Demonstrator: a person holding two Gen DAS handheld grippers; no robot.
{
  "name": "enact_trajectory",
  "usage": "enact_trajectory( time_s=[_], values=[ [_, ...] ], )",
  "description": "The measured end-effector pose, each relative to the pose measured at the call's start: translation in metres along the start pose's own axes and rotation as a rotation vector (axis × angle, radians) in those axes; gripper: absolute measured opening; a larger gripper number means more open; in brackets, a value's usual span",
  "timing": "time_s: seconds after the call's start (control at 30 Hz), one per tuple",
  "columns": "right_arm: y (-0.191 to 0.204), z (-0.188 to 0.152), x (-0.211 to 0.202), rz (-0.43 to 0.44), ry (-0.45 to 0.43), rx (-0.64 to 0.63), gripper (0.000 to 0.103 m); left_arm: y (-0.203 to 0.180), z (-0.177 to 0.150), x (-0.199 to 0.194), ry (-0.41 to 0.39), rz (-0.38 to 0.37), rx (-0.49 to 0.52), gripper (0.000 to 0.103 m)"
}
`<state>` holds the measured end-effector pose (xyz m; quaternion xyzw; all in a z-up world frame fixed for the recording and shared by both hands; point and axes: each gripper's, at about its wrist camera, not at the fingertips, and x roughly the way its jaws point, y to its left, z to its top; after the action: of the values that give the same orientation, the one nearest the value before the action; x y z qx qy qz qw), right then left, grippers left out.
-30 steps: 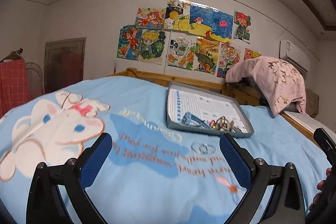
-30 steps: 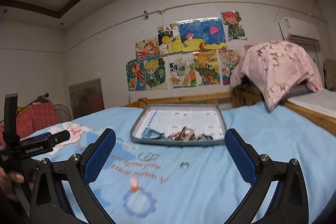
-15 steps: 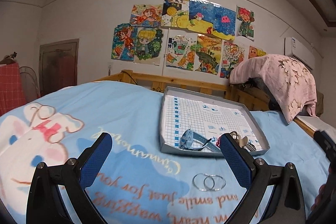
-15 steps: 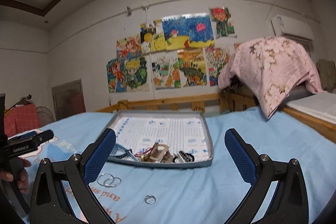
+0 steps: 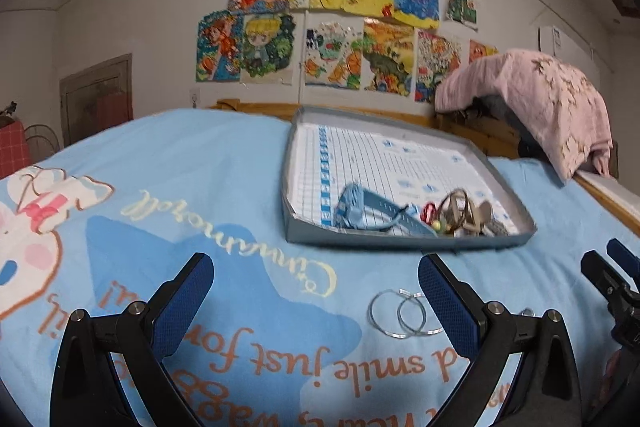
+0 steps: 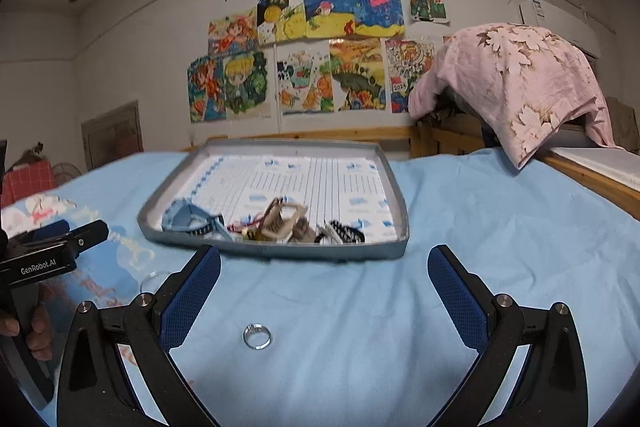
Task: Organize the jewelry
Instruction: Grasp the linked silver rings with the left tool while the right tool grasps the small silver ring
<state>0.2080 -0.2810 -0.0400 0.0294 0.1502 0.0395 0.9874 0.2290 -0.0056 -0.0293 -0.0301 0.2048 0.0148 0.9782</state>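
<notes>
A grey tray with a gridded paper liner lies on the blue bedsheet and holds a blue watch, hair clips and other small pieces at its near edge. Two silver hoop earrings lie on the sheet just inside my left gripper's right finger; one hoop shows in the right wrist view. A small silver ring lies between my right gripper's fingers. My left gripper is open and empty. My right gripper is open and empty.
The bed is covered by a light blue cartoon sheet. A pink floral blanket hangs over a wooden frame at the right. Drawings cover the back wall. The other gripper shows at each view's side edge.
Both grippers have moved forward and lower toward the tray. The hoops now sit by my left gripper's right finger, and the ring now lies between my right gripper's fingers.
</notes>
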Motion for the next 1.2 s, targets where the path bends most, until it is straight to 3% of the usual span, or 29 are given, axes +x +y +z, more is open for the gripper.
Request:
enact_trajectory(
  time_s=[0.2,0.47,0.53,0.6,0.7,0.83,1.03,1.2],
  values=[
    [0.006,-0.008,0.009,0.023,0.090,-0.037,0.102,-0.008,-0.010,0.017,0.085,-0.051,0.041,0.103],
    [0.000,-0.016,0.016,0.077,0.160,-0.008,0.100,-0.008,-0.014,0.025,0.127,-0.116,0.029,0.102],
    [0.004,-0.018,0.018,0.089,0.172,-0.025,0.094,-0.009,-0.014,0.029,0.144,-0.137,0.029,0.096],
    [0.007,-0.020,0.020,0.100,0.186,-0.039,0.078,-0.010,-0.015,0.034,0.170,-0.156,0.032,0.092],
    [0.012,-0.022,0.024,0.120,0.208,-0.056,0.065,-0.011,-0.017,0.041,0.204,-0.194,0.029,0.075],
    [0.018,-0.024,0.029,0.153,0.238,-0.075,0.057,-0.011,-0.020,0.050,0.254,-0.242,0.013,0.058],
    [0.025,-0.030,0.039,0.191,0.299,-0.096,0.041,-0.014,-0.024,0.058,0.299,-0.281,0.008,0.045],
    [0.025,-0.032,0.043,0.201,0.330,-0.091,0.040,-0.015,-0.025,0.063,0.329,-0.307,0.000,0.040]
  ],
)
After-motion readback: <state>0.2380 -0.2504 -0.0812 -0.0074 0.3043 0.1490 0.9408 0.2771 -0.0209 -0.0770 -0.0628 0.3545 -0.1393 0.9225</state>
